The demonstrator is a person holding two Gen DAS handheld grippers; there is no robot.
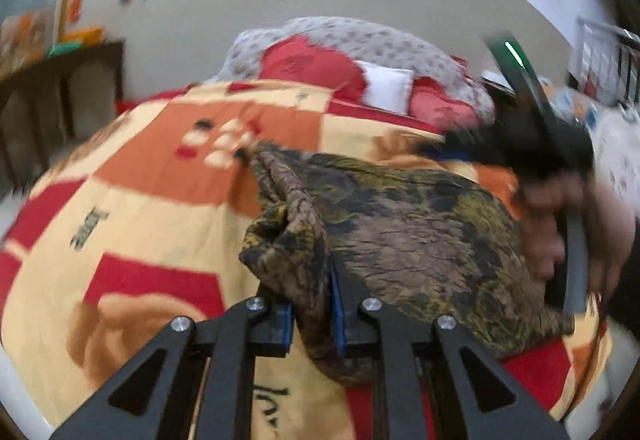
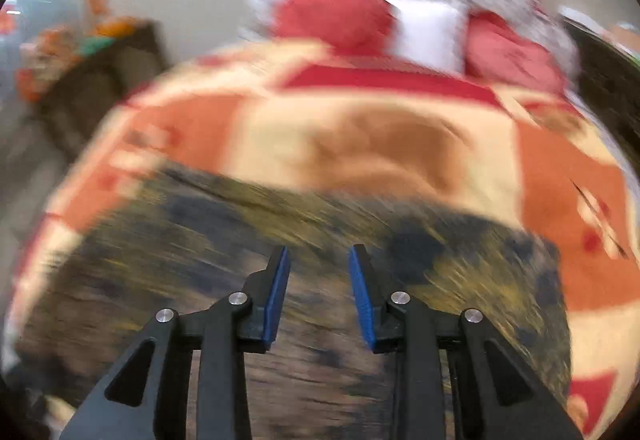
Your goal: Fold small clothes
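The left gripper (image 1: 310, 280) pinches a bunched fold of the brown and olive patterned garment (image 1: 420, 240) between its blue pads, the cloth raised off the bed at that corner. The rest of the garment lies spread on the orange, red and cream blanket (image 1: 140, 208), toward the near right. The right gripper (image 2: 319, 296) hangs over the same garment (image 2: 200, 260) with its jaws spread and nothing between them. Red pillows (image 1: 308, 64) and a white pillow (image 1: 390, 86) sit at the far end
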